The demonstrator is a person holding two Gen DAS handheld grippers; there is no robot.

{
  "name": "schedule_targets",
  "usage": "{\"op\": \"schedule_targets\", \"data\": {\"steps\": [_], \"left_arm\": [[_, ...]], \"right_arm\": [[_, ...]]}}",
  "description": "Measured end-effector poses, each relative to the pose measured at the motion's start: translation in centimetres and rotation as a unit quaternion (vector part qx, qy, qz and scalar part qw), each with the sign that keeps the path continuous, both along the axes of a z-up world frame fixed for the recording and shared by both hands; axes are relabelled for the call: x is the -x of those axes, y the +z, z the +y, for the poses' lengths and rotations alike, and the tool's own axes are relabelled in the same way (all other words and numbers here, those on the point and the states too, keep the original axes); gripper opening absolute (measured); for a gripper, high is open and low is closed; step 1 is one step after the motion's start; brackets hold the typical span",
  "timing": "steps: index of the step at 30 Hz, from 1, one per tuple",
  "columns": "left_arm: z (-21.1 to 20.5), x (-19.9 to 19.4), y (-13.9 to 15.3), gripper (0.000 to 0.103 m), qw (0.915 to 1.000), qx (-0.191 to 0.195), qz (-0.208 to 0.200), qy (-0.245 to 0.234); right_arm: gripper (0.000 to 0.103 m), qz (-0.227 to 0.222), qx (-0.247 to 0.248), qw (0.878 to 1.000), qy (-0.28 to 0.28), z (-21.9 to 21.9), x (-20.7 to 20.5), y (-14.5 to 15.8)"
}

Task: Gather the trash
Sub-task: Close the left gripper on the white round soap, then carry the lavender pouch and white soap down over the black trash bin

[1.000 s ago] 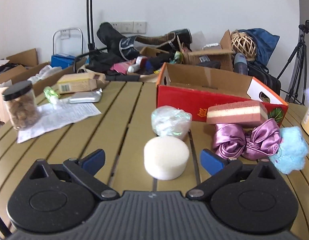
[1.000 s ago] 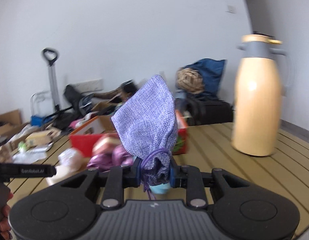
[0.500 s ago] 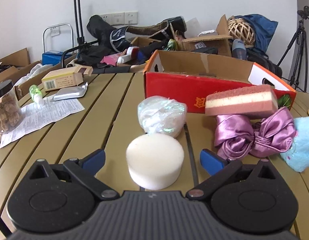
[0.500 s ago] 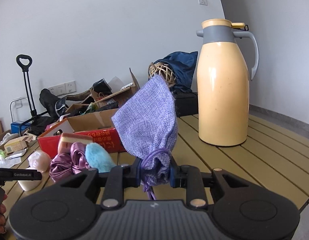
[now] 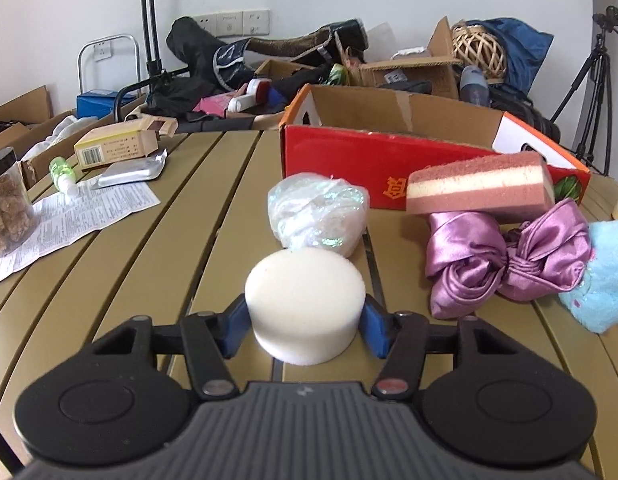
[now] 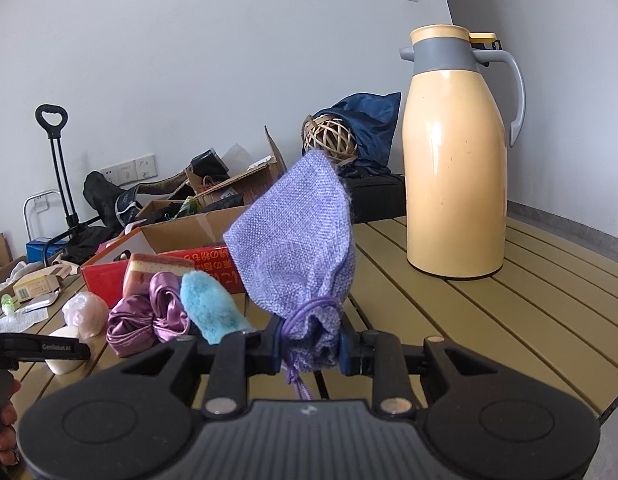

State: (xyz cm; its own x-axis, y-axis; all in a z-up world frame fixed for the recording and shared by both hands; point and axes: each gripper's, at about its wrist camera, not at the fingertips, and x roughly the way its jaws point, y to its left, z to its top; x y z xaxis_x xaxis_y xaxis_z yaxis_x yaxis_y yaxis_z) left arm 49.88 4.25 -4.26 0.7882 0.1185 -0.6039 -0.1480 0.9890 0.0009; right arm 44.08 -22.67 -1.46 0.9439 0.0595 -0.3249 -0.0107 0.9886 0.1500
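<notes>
My left gripper [image 5: 305, 326] has just been closing; its blue pads now press both sides of the white foam disc [image 5: 305, 304]. The disc sits flat side up, its axis vertical, on the slatted table [image 5: 121, 276], just in front of a crinkled plastic bundle [image 5: 317, 216]. My right gripper [image 6: 309, 346] is clenched on the tied neck of the purple drawstring pouch [image 6: 297, 248], whose long axis points up, away from me. A red cardboard box [image 5: 349, 168] stands mid-table; a yellow thermos [image 6: 455, 160] stands near the far edge. Clutter lines the white wall.
</notes>
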Motion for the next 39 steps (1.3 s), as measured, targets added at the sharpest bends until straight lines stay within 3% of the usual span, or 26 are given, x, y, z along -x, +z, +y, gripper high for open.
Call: {"op": "schedule_targets", "data": {"steps": [13,18,28,39], "left_arm": [[-0.2,0.8,0.6,0.057,0.9994,0.0,-0.033,0.002],[1.3,1.9,1.3,0.057,0.9975,0.059,-0.031,0.021],[1.8,8.3,4.0,0.057,0.9941,0.084,-0.063,0.028],[-0.8,16.4,4.9,0.057,0.9912,0.086,-0.098,-0.023]], "right_arm": [[0.025,0.002,-0.006,1.0,0.021,0.8,0.0,-0.1],[0.025,-0.004,-0.009,0.999,0.035,0.7,0.7,0.3],[0.025,-0.037,-0.015,0.998,0.054,0.6,4.5,2.0],[0.025,-0.042,-0.002,0.996,0.078,1.0,10.7,0.9]]}}
